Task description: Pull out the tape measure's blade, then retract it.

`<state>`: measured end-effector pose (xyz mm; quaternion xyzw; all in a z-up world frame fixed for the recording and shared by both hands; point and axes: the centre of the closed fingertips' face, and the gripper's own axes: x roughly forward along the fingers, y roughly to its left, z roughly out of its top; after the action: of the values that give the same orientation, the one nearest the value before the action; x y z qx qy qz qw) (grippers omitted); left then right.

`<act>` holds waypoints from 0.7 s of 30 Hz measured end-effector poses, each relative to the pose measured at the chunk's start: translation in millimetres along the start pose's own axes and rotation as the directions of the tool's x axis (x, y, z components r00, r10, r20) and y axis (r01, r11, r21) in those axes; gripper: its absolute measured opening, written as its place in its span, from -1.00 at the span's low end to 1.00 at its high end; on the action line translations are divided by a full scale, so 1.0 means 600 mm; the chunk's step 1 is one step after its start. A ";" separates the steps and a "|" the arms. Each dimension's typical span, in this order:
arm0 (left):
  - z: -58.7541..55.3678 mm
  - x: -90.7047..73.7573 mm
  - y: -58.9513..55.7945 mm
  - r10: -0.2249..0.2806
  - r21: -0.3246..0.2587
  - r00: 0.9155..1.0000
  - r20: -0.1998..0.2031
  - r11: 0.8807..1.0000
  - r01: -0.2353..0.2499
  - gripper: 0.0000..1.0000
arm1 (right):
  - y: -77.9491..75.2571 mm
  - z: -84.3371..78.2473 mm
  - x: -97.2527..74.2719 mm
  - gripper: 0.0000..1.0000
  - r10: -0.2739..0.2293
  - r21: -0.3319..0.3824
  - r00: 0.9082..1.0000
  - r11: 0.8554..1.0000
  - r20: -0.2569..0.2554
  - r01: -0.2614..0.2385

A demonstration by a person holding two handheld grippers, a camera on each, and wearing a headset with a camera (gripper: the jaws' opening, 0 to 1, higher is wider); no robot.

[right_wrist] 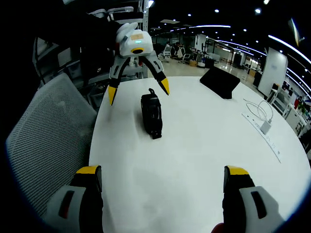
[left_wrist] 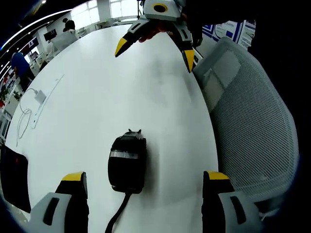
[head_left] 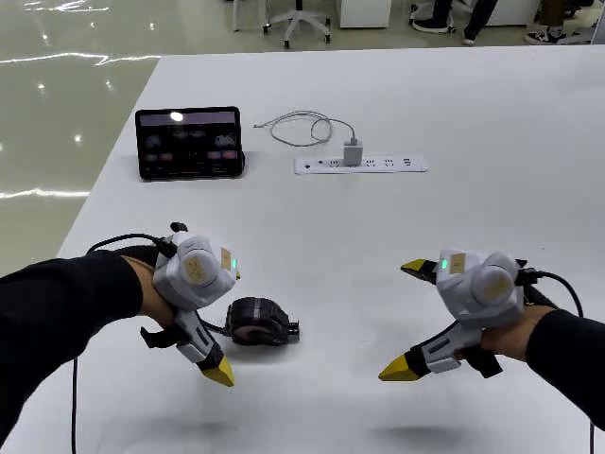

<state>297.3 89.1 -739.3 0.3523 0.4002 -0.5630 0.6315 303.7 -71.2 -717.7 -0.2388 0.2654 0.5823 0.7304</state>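
A black tape measure (head_left: 257, 322) lies on the white table (head_left: 378, 236), with a dark strap trailing from it and its blade not drawn out. My left gripper (head_left: 221, 329) is open around it, and in the left gripper view the tape measure (left_wrist: 127, 162) sits between the jaws of that gripper (left_wrist: 144, 177), nearer the left one, with a gap on both sides. My right gripper (head_left: 406, 319) is open and holds nothing, well to the right of the case. The right gripper view looks past the right gripper (right_wrist: 163, 171) to the tape measure (right_wrist: 151, 115) and the left gripper (right_wrist: 138, 91). The right gripper (left_wrist: 155, 53) faces the left gripper's camera.
A dark tablet (head_left: 189, 142) stands at the back left. A white power strip (head_left: 359, 164) with a charger and a looped cable (head_left: 302, 128) lies behind the middle. A grey mesh chair (left_wrist: 243, 121) is at the near table edge. The table's left edge (head_left: 104, 180) is close to the left gripper.
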 end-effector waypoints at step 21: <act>0.018 0.039 0.040 0.033 0.032 0.999 -0.022 0.999 -0.032 -0.27 | 0.016 0.061 0.124 0.50 0.106 -0.012 0.994 0.994 -0.011 -0.106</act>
<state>323.2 72.3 -755.9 0.3751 0.3926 -0.5547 0.6304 311.9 8.7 -740.8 -0.2320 0.2778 0.6207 0.6955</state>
